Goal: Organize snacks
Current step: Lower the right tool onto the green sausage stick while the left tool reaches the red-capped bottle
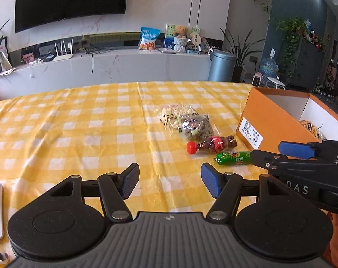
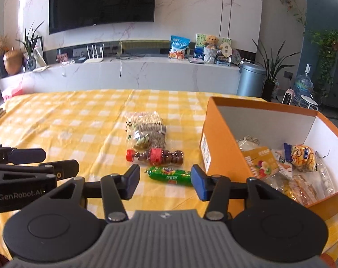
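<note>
Green sausage pack (image 2: 170, 175) lies on the counter (image 2: 79, 120) beside the orange box (image 2: 222, 154), squarely ahead of the wide-open, empty right gripper (image 2: 165, 182), probably lining up; left gripper (image 1: 169, 182) open, empty too.

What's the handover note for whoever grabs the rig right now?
Left gripper: open, empty, hovering over the yellow checked tablecloth.
Right gripper: open, empty, lined up on the green snack roll, not gripping it.
Done: several snack packs lie in the orange box.
Left on the cloth: green snack roll, small cola bottle lying on its side, two clear snack bags beyond it, one overlapping the other.
Next, probably: grab the roll and box it.
</note>
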`<control>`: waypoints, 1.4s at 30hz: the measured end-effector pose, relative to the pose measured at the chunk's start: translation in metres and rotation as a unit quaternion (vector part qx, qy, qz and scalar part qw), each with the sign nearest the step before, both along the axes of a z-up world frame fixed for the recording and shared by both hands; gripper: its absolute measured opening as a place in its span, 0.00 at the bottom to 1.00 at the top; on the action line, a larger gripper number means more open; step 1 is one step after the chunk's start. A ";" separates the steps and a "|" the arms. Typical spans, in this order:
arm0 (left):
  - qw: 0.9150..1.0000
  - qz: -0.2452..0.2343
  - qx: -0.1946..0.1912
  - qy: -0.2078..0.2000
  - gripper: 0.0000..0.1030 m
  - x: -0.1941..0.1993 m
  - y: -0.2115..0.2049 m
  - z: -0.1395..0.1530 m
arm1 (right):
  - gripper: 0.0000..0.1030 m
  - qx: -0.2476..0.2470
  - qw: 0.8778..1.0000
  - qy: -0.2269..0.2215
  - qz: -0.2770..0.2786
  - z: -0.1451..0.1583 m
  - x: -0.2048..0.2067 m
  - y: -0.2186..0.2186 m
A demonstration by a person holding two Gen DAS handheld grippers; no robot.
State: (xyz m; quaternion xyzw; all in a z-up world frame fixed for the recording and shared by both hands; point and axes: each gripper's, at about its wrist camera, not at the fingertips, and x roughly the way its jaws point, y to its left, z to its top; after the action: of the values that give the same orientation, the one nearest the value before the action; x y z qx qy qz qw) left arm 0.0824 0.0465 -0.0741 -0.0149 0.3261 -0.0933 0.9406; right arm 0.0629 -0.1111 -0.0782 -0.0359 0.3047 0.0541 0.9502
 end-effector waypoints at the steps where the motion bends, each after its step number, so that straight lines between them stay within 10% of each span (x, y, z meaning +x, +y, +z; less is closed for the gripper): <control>1: 1.000 -0.005 0.001 0.003 0.73 0.001 -0.001 -0.003 | 0.48 -0.002 1.000 0.002 0.002 -0.003 0.002 0.001; 12: 0.990 -0.129 0.050 0.040 0.62 0.041 -0.017 -0.008 | 0.46 -0.075 0.991 0.078 0.078 -0.018 0.048 0.009; 34: 0.884 -0.417 0.203 0.061 0.52 0.125 -0.078 -0.017 | 0.40 -0.214 0.884 0.249 0.332 -0.017 0.136 0.020; 42: 0.867 -0.450 0.194 0.089 0.51 0.153 -0.081 -0.033 | 0.39 -0.209 0.865 0.269 0.368 -0.024 0.147 0.017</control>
State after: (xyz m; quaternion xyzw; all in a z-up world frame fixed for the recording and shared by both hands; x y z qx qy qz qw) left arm 0.2350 -0.0350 -0.1066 0.3080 0.3911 -0.4394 0.7477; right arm 0.2100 -0.0942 -0.1023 -0.3277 0.5171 0.3427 0.7126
